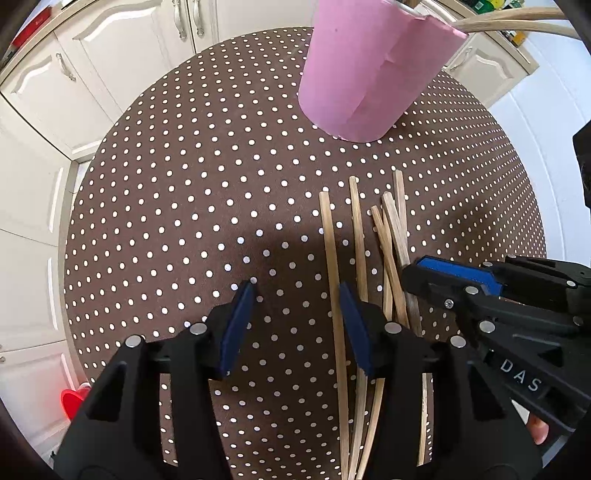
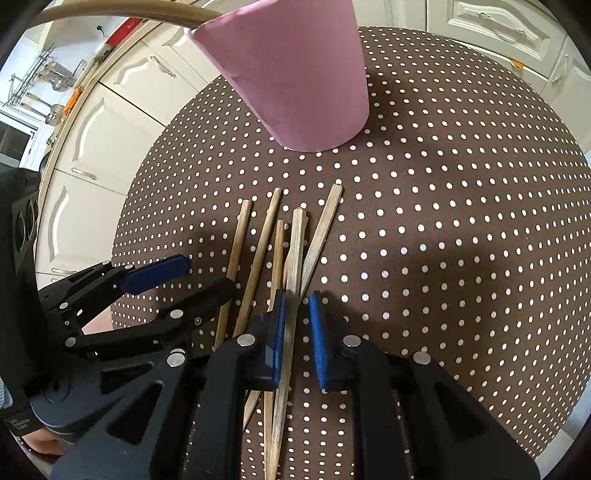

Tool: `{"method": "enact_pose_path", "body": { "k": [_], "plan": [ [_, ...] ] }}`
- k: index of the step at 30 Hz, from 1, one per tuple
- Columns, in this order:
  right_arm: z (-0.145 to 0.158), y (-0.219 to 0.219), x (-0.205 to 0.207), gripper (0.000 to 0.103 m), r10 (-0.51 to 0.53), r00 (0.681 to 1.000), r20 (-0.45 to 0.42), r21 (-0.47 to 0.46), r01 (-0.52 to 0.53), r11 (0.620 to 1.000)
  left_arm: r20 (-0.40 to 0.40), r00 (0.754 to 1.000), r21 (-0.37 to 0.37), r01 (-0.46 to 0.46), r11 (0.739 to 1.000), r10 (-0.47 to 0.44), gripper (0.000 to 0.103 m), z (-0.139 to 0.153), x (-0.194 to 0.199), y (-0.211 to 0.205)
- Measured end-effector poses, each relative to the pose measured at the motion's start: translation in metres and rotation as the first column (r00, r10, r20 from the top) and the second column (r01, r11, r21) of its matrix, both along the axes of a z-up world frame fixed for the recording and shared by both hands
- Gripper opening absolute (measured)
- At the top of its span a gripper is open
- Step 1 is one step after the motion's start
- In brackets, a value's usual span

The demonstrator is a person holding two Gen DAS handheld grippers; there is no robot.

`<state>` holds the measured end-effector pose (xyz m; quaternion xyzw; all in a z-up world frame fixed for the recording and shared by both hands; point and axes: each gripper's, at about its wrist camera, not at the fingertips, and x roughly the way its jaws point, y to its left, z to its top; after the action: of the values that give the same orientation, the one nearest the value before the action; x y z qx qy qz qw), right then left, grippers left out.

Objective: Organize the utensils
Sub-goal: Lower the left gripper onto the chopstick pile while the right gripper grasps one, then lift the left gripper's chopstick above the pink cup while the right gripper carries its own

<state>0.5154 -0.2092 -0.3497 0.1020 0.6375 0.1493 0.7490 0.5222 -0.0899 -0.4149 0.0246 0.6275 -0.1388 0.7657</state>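
Several wooden chopsticks [image 1: 391, 240] lie in a loose bunch on the brown polka-dot table [image 1: 207, 192]; they also show in the right wrist view [image 2: 295, 240]. A tall pink cup [image 1: 373, 70] stands behind them with chopsticks [image 1: 517, 22] sticking out of its top; the cup also shows in the right wrist view [image 2: 295, 74]. My left gripper [image 1: 297, 295] is open and empty, just left of the bunch. My right gripper [image 2: 297, 306] is open, its jaws on either side of one chopstick [image 2: 291, 295], low over the bunch. It shows from the left wrist view [image 1: 436, 273].
White cabinet doors [image 1: 122, 48] surround the round table. A red object [image 1: 72, 402] sits on the floor at the lower left. The left gripper shows in the right wrist view [image 2: 192, 277] close beside the right one.
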Motion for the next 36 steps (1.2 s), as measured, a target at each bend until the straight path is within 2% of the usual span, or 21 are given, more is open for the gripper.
{"method": "enact_pose_path", "body": {
  "k": [5, 7, 14, 20, 23, 32, 36],
  "plan": [
    [-0.005, 0.005, 0.011, 0.011, -0.006, 0.999, -0.034, -0.003, 0.006, 1.000, 0.014, 1.000, -0.006, -0.008, 1.000, 0.008, 0.040, -0.001, -0.003, 0.005],
    [-0.004, 0.004, 0.011, 0.006, -0.010, 0.999, -0.033, 0.005, 0.010, 1.000, 0.013, 1.000, -0.026, -0.011, 1.000, 0.012, 0.028, -0.002, -0.004, 0.008],
    [0.009, -0.003, 0.000, 0.006, -0.018, 1.000, -0.004, 0.033, 0.019, 0.999, -0.023, 1.000, -0.087, -0.014, 0.996, 0.012, 0.007, -0.007, -0.010, 0.012],
    [0.027, -0.014, -0.007, 0.006, -0.041, 0.998, 0.040, 0.048, 0.039, 0.998, -0.050, 0.998, -0.131, -0.053, 0.990, 0.047, 0.006, -0.012, -0.026, 0.022],
    [0.038, -0.019, -0.012, 0.006, -0.054, 0.996, 0.066, 0.055, 0.050, 0.997, -0.038, 0.997, -0.145, -0.065, 0.987, 0.060, 0.006, -0.004, -0.034, 0.030],
    [0.091, -0.042, -0.044, 0.006, -0.097, 0.975, 0.200, 0.064, 0.086, 0.994, 0.083, 0.993, -0.198, -0.064, 0.978, 0.082, 0.005, 0.053, -0.056, 0.053],
    [0.121, -0.029, -0.056, 0.006, -0.115, 0.957, 0.267, 0.072, 0.099, 0.992, 0.139, 0.986, -0.224, -0.057, 0.973, 0.090, 0.005, 0.088, -0.058, 0.053]
  ]
}}
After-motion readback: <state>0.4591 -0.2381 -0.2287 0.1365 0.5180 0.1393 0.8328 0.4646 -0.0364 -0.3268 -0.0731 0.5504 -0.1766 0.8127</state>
